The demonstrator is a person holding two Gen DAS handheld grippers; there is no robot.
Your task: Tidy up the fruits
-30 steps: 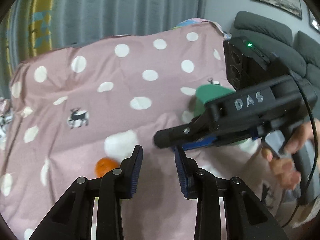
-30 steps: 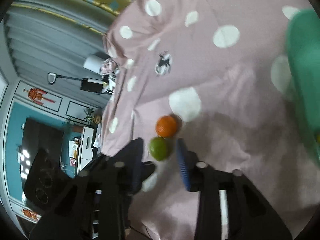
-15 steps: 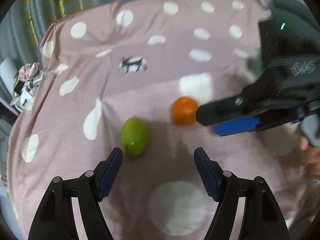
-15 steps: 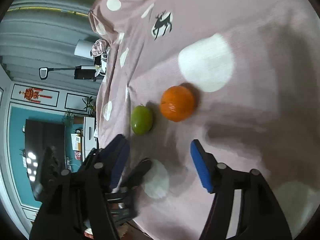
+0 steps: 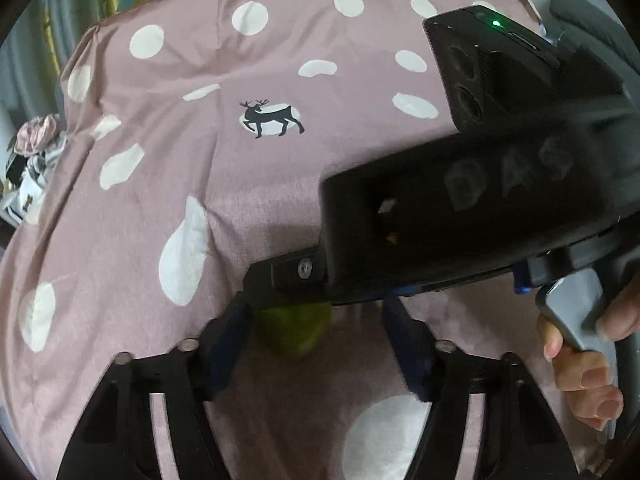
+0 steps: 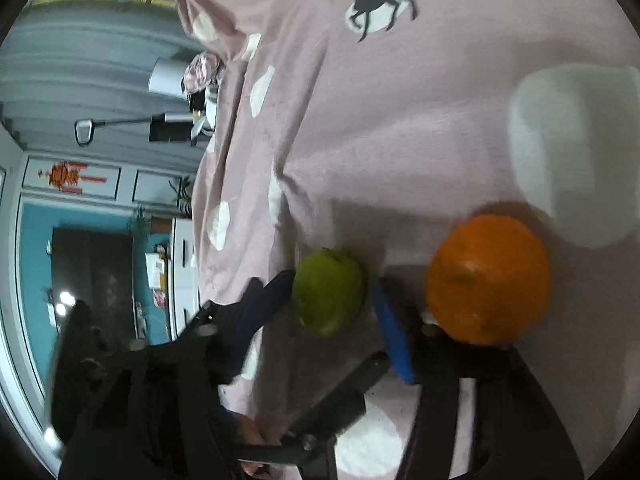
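Note:
A green fruit (image 5: 294,332) lies on the cloth between the fingers of my left gripper (image 5: 316,306). It touches the left pad, and a gap stays on the right while the jaws are closing. My right gripper, rolled on its side, crosses over from the right. Its upper finger (image 5: 288,276) covers the fruit's top and hides the orange. In the right wrist view the green fruit (image 6: 328,292) shows in the gap of my right gripper (image 6: 332,282), whose jaws are closing without pinching it. The orange (image 6: 486,278) sits just outside the blue-padded finger (image 6: 394,332).
A pink cloth (image 5: 260,60) with white dots and a deer print covers the table and drops away at its left edge. A person's hand (image 5: 588,372) holds the right gripper's handle. A grey sofa (image 5: 592,12) stands at the far right, and curtains hang behind.
Both grippers came down toward the two fruits. The left jaws widened, then narrowed around the green fruit. The right gripper slid leftward over the orange, which is now hidden in the left view.

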